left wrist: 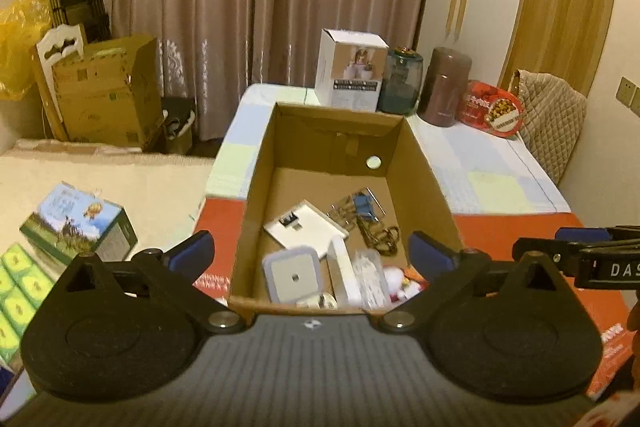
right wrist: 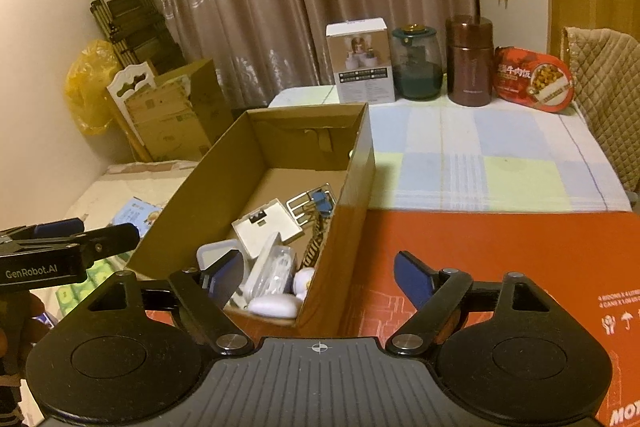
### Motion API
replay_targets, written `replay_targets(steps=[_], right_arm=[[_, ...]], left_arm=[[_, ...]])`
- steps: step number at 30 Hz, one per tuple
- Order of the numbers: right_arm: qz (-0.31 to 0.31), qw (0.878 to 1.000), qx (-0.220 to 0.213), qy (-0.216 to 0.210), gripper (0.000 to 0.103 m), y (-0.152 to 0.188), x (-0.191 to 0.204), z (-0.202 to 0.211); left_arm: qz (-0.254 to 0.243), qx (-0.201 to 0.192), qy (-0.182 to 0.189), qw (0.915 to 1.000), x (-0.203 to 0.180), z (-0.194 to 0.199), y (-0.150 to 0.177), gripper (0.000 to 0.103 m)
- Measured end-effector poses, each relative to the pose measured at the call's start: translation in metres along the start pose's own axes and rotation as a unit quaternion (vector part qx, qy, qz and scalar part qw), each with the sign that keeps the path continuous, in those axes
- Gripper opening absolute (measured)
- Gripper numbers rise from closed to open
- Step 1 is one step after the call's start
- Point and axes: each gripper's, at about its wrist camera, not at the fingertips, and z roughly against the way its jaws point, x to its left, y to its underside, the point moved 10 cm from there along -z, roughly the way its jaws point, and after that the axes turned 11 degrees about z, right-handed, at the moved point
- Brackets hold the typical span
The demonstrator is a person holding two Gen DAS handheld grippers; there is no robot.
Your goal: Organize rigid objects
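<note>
The left wrist view looks down past the left gripper (left wrist: 311,251), whose blue-padded fingers (left wrist: 191,250) are spread wide with nothing between them, above an open cardboard box (left wrist: 256,187). The box sits on a red carton (left wrist: 600,291) on a table with a checked cloth (left wrist: 492,179). In the near end of the box lie a flat white card (left wrist: 306,225), a grey-rimmed square lid (left wrist: 294,275), a clear plastic case (left wrist: 370,277), a bunch of keys with a blue tag (left wrist: 362,211) and a small red and white toy (left wrist: 400,283). The right wrist view shows the right gripper (right wrist: 320,277) also wide and empty, one finger over the box's near corner, the other over the red carton. Behind the box stand a white carton (right wrist: 362,63), a green jar (right wrist: 416,63), a brown flask (right wrist: 470,61) and a red tin (right wrist: 532,79).
</note>
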Motion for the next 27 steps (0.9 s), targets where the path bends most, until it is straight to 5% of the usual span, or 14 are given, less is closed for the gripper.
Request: replay_targets(steps=[27], right_arm=[[0.021, 0.999, -0.006, 0.034, 0.080, 0.054, 0.027, 0.093]], left_arm=[[-0.008, -0.007, -0.024, 0.9997, -0.032, 0.090, 0.060, 0.099]])
